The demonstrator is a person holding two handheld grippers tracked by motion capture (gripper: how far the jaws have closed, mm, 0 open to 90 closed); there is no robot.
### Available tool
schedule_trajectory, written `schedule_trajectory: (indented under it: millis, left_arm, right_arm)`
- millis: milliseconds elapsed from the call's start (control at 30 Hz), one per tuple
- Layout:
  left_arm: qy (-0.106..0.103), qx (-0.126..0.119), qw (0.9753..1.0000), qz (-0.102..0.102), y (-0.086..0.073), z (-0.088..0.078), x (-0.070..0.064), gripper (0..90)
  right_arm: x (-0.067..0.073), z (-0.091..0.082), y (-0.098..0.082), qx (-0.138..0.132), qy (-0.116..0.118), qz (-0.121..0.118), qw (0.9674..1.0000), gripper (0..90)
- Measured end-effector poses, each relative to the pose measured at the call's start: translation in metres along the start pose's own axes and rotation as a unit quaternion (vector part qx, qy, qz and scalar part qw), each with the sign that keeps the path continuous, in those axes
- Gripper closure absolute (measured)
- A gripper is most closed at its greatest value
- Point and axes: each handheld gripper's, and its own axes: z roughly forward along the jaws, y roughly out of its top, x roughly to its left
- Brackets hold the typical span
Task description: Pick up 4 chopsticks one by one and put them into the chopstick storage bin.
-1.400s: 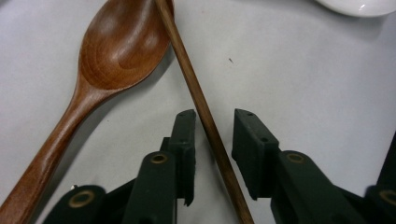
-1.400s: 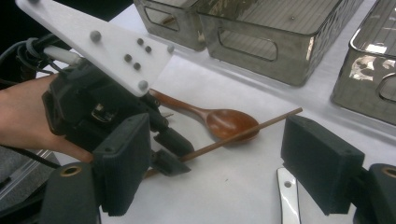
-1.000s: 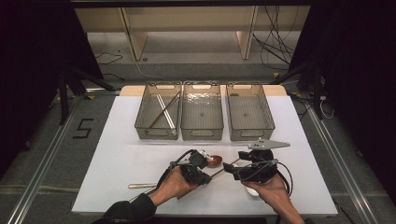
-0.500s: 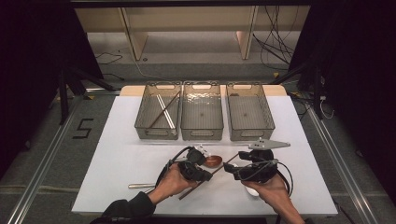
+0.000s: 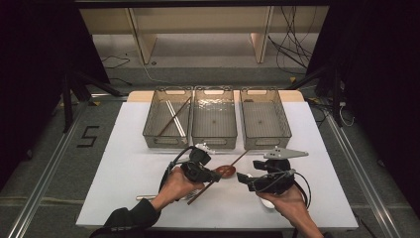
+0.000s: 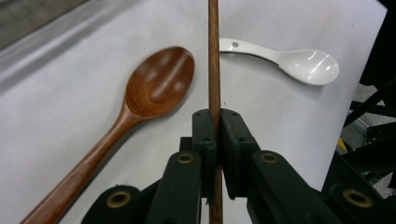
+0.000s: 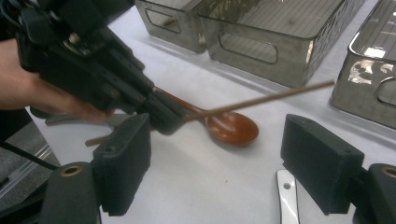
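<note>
On the white rectangular table (image 5: 124, 173) three clear smoky plastic bins (image 5: 214, 119) stand in a row along the far edge, the leftmost with long sticks lying in it. Nearer the person, the left gripper (image 6: 215, 140) has its black jaws clamped on a thin brown wooden chopstick (image 6: 214, 56), held slanting above the tabletop, while the right gripper (image 7: 217, 163) hangs close by with jaws spread and nothing between them. A brown wooden spoon (image 6: 154, 91) lies just beside the chopstick, and a small white ceramic spoon (image 6: 299, 63) lies near its other side.

A black "5" (image 5: 89, 136) is marked on the floor (image 5: 54, 163).
</note>
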Motion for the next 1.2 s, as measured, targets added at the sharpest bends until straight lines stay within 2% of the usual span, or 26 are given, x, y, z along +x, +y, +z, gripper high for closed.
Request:
schedule_trajectory:
  millis: [267,667,1000,1200]
  left_arm:
    - [0.004,-0.024,0.9997,-0.005,0.005,-0.02,0.011,84.3]
    - [0.023,-0.051,0.9984,-0.013,0.009,-0.047,0.03,84.3]
    - [0.047,-0.076,0.9955,-0.031,0.009,-0.07,0.051,84.3]
    - [0.064,-0.091,0.9928,-0.046,0.007,-0.082,0.064,84.3]
  right_arm:
    - [0.0,0.0,0.0,0.002,0.001,0.0,1.0,25.4]
    - [0.0,0.001,0.0,0.003,0.001,-0.001,1.0,25.4]
    - [0.0,0.001,0.0,0.003,0.001,-0.001,1.0,25.3]
    - [0.0,0.001,0.0,0.003,0.0,-0.001,1.0,25.3]
